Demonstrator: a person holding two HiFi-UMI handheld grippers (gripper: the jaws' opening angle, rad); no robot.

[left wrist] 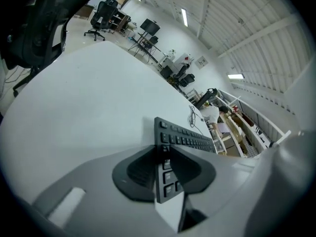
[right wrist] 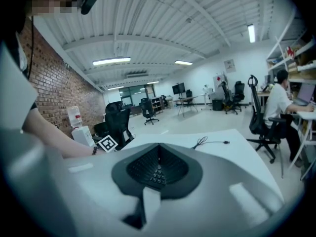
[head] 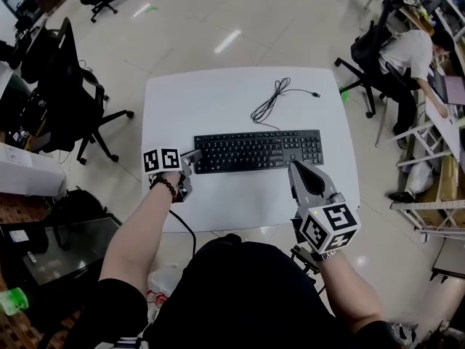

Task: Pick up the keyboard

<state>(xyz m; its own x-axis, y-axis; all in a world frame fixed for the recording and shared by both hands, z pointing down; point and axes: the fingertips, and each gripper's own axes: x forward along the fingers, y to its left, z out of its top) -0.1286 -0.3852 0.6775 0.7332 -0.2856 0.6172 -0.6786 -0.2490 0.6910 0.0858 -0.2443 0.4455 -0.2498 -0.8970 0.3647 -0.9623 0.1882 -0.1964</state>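
Pinching only the left end of the keyboard (head: 258, 151), lying flat on the surface (head: 218, 100), in my left tongs (head: 195, 158) while my right tongs (head: 294, 167) are hovering shut and empty off its right corner, I am risking the long body drooping and slipping free.

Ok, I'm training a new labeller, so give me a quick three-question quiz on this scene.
1. True or false: the right gripper is open.
2. What stands between the left gripper's jaws? A mouse, B keyboard, C nothing.
3. What colour is the table?
Key: 1 false; 2 B; 3 white.
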